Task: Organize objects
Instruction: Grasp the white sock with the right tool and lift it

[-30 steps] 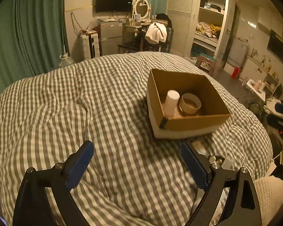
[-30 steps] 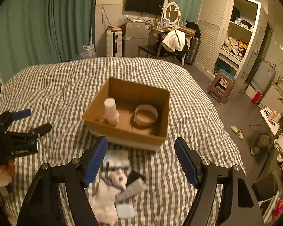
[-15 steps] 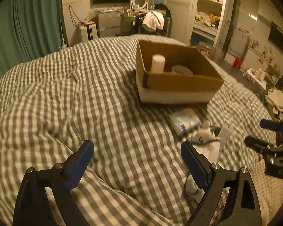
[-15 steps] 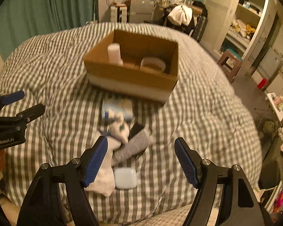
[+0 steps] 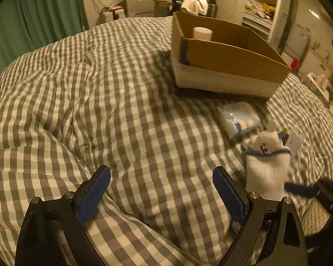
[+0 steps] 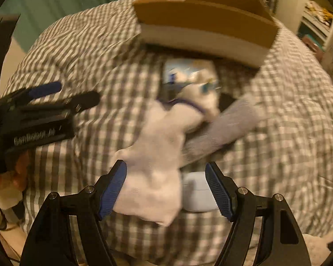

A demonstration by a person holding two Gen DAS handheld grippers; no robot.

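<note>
Right view blurred; left gripper (image 5: 161,190) agape over bare checked duvet (image 5: 100,110); right gripper (image 6: 165,189) agape astride one white sock (image 6: 157,155), unclamped; one grey sock (image 6: 222,128) half hidden; one cardboard box (image 6: 206,20) behind.

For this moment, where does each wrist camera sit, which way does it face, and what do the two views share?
Left wrist: on the left gripper, angled down over the checked duvet toward the cardboard box; its own open fingers show, the right gripper at the right edge.
Right wrist: on the right gripper, pitched steeply down over the white sock, grey sock and small white case; open fingers show, plus the left gripper and a hand.
Shared: box, white sock, tissue pack, duvet.
</note>
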